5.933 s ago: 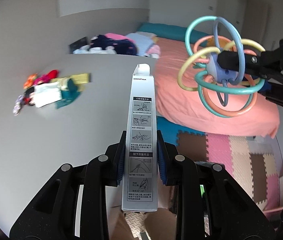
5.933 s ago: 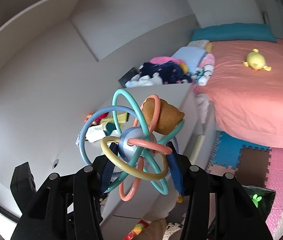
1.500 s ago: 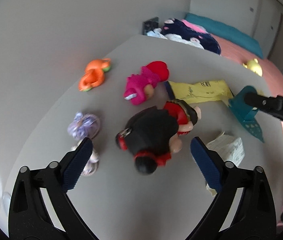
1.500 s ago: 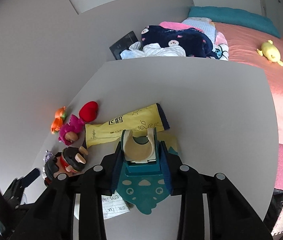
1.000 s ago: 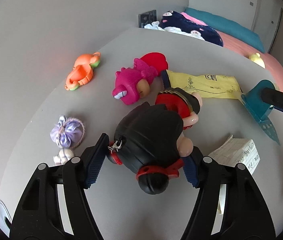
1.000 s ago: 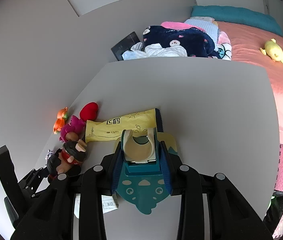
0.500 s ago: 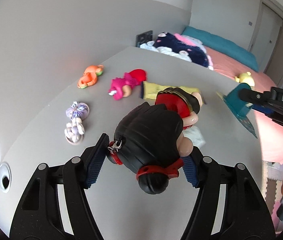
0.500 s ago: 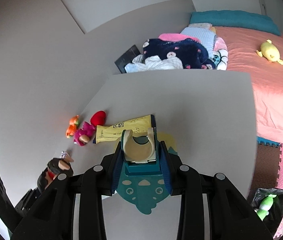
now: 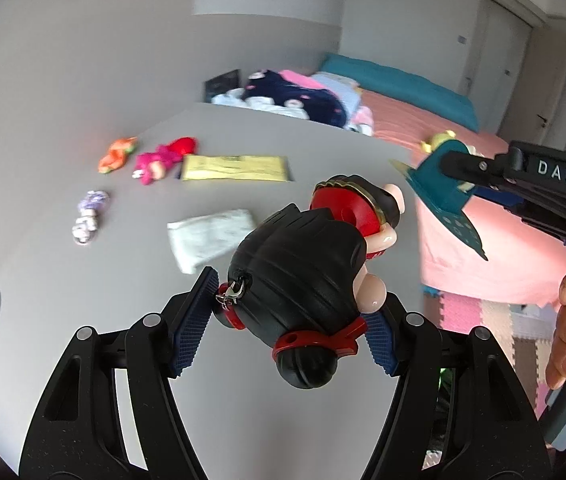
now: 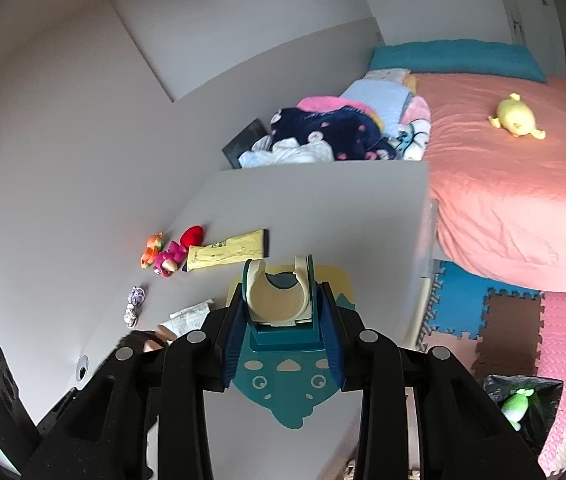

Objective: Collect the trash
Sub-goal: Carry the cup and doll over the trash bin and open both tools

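Lifted off the surface (image 9: 323,128) since 1.0 s ago, black-haired doll figure (image 9: 303,276) is clamped in left tool (image 9: 287,324), above the paper slip (image 9: 211,236). Right tool (image 10: 281,340) is closed on teal cardboard package (image 10: 283,384), raised over the surface; yellow packet (image 10: 225,256) lies ahead-left.

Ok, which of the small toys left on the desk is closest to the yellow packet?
The pink toy with the red heart, lying beside the yellow packet; the orange toy and purple toy sit farther off.
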